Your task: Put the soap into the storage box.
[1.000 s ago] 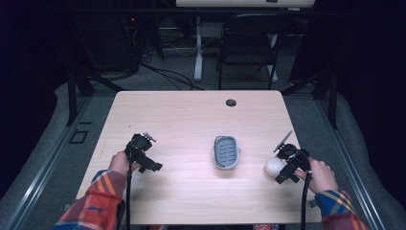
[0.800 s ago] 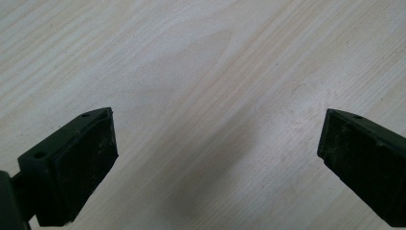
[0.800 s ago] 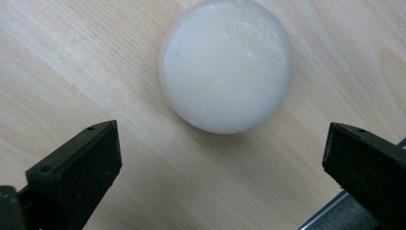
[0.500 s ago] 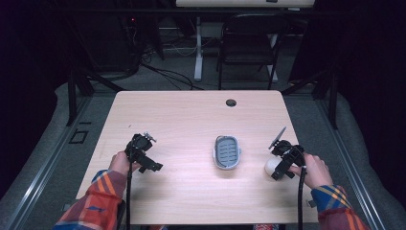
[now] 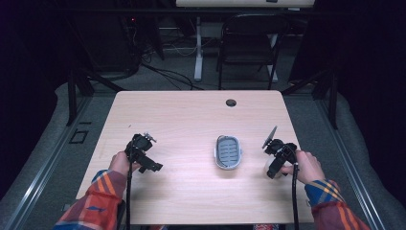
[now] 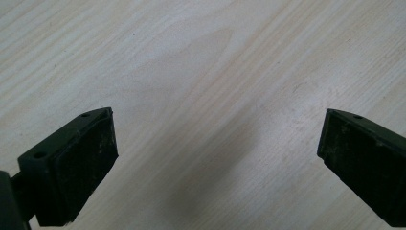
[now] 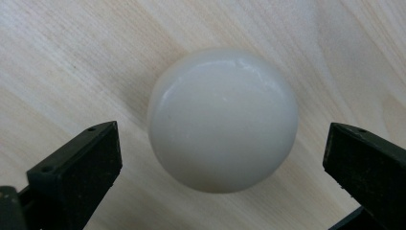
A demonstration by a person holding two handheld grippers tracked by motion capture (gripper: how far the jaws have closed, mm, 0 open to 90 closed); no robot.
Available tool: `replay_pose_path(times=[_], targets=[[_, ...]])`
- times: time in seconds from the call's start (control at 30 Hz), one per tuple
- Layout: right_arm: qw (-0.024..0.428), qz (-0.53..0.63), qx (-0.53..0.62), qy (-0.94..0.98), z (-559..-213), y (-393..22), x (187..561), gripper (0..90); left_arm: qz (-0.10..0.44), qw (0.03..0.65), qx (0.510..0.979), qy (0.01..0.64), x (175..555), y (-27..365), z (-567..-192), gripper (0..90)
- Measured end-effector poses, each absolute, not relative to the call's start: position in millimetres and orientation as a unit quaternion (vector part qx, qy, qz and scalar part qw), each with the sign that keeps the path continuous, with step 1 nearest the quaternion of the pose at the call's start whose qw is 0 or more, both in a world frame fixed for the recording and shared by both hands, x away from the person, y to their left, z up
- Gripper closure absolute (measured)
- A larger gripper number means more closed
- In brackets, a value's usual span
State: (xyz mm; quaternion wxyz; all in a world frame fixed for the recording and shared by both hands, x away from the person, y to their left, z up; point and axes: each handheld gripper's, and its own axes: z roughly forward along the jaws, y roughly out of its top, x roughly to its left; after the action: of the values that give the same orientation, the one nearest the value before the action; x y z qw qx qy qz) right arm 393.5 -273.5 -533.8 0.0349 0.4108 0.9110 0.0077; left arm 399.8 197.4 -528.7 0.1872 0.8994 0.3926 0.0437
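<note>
High view: a pale wooden surface [image 5: 191,124] carries a small grey oval dish [image 5: 227,152] with a ribbed insert, set right of centre. A dark round grommet [image 5: 231,102] sits near the far edge. The left tool [image 5: 143,154] is held low over the near-left part of the surface, well apart from the dish. The right tool [image 5: 276,158] is held just right of the dish, tipped down over a white ball whose edge peeks out beneath it. Both forearms wear plaid sleeves [image 5: 93,201].

In the left gripper view, the left tool [image 6: 215,158] has its jaws spread wide, with bare wood grain between them and nothing held.

In the right gripper view, the right tool [image 7: 220,167] is also spread wide; a glossy white ball [image 7: 222,119] rests on the surface between the jaws, with a gap at either side, so neither pad touches it.

No brand, label or writing can be read on the ball, the dish or the tools.
</note>
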Motion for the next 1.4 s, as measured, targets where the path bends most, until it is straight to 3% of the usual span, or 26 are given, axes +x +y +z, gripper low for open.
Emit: replay_pose_path(times=[0.23,0.37,0.6,0.93,1.4], targets=[[0.039,-0.007,0.401,0.915,-537,-270,401,0.3,0.044,0.188,0.899,0.393,400,197,-529,0.0],[0.029,-0.01,0.396,0.918,-538,-267,403,13.9,0.043,0.188,0.899,0.393,400,197,-529,0.0],[0.026,-0.014,0.397,0.917,-540,-268,404,17.9,0.041,0.187,0.901,0.39,400,196,-529,0.0],[0.021,-0.019,0.402,0.915,-544,-267,405,23.0,0.041,0.186,0.901,0.39,400,196,-529,0.0],[0.034,-0.007,0.406,0.913,-540,-265,402,23.7,0.042,0.186,0.901,0.389,400,196,-529,0.0]])
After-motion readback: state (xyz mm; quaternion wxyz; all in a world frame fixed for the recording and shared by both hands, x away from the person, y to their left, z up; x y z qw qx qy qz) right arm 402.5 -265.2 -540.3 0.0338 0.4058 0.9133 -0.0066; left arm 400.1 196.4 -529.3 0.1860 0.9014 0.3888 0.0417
